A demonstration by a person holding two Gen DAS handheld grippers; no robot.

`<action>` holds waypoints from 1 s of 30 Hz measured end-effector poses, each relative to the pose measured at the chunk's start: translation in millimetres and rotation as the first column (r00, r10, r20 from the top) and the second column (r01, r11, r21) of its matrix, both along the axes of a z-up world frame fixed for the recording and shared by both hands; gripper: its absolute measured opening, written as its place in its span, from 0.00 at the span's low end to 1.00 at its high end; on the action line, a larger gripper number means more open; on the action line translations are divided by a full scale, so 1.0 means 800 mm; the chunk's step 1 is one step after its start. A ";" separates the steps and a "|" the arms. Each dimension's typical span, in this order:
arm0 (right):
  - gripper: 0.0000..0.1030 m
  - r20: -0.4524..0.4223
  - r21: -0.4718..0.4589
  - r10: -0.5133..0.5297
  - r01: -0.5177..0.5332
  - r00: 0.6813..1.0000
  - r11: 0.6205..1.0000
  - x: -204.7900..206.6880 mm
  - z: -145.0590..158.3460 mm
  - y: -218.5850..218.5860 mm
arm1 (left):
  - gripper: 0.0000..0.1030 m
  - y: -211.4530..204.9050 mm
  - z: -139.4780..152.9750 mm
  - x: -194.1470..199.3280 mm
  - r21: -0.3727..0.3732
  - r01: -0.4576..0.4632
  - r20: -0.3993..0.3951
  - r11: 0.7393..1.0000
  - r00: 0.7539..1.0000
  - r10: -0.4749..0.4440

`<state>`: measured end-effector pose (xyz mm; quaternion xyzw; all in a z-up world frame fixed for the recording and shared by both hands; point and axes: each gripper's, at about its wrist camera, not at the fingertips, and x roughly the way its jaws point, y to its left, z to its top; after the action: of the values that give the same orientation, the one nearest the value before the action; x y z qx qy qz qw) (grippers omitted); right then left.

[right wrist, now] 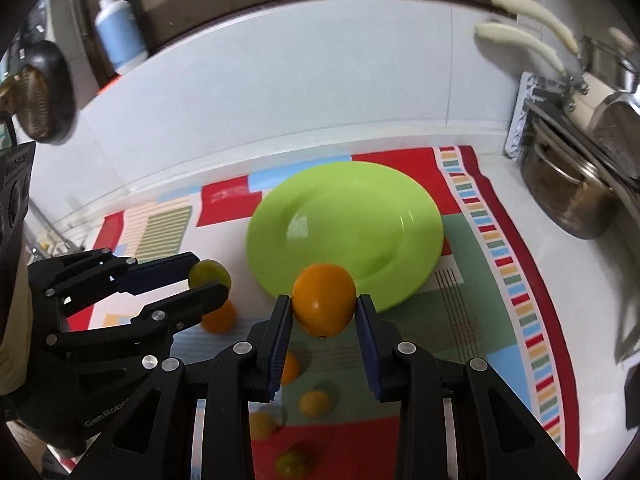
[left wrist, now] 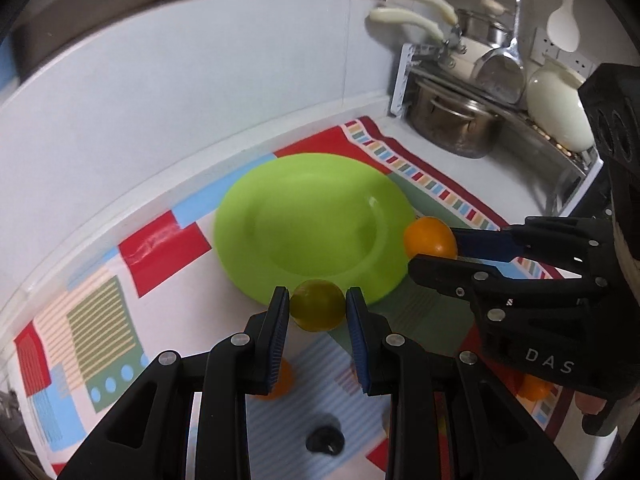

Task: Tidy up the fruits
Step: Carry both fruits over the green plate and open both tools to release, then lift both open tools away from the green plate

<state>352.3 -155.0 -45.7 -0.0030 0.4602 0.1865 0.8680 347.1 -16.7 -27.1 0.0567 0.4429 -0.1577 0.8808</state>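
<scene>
Green plate (right wrist: pixel 344 224), no fruit inside

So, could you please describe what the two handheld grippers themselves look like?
Both are matte black plastic linkage frames with silver rivets and blue ribbed pads on the fingers. The right gripper carries white "DAS" lettering; the left gripper shows "GenRobot"-style lettering, partly cut off. No cables or sleeves are visible.

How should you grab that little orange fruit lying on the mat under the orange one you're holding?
Take the loose orange fruit across its widest middle, coming straight down from above. It is round, so no side is better, and the mat around it looks open enough for both fingers.
</scene>
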 end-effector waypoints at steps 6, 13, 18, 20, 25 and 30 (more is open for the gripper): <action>0.32 -0.095 -0.019 0.002 -0.004 0.995 1.000 0.049 -0.035 0.008 | 0.28 0.003 -0.029 0.051 0.012 0.008 -0.069 1.000 0.998 -0.007; 0.32 -0.172 -0.051 0.001 -0.010 0.985 0.999 0.086 -0.069 0.012 | 0.28 0.003 -0.061 0.088 0.025 0.019 -0.138 1.000 0.990 -0.016; 0.32 -0.190 -0.063 0.001 -0.013 0.982 0.998 0.099 -0.081 0.014 | 0.29 0.005 -0.075 0.097 0.018 0.011 -0.170 1.000 0.985 -0.008; 0.32 -0.193 -0.065 0.005 -0.018 0.981 0.998 0.101 -0.084 0.015 | 0.29 0.003 -0.075 0.098 0.026 0.013 -0.164 1.000 0.986 -0.009; 0.33 -0.189 -0.059 0.003 -0.015 0.982 0.998 0.101 -0.085 0.015 | 0.35 0.003 -0.072 0.096 0.021 0.009 -0.159 1.000 0.987 -0.005; 0.44 -0.158 -0.070 -0.009 -0.002 0.987 0.998 0.092 -0.071 0.011 | 0.38 0.008 -0.053 0.081 0.035 -0.002 -0.118 0.999 0.993 0.006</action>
<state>426.2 -146.1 -102.8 -0.0176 0.5339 0.1683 0.8285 412.2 -10.0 -69.7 0.0620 0.4969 -0.1513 0.8523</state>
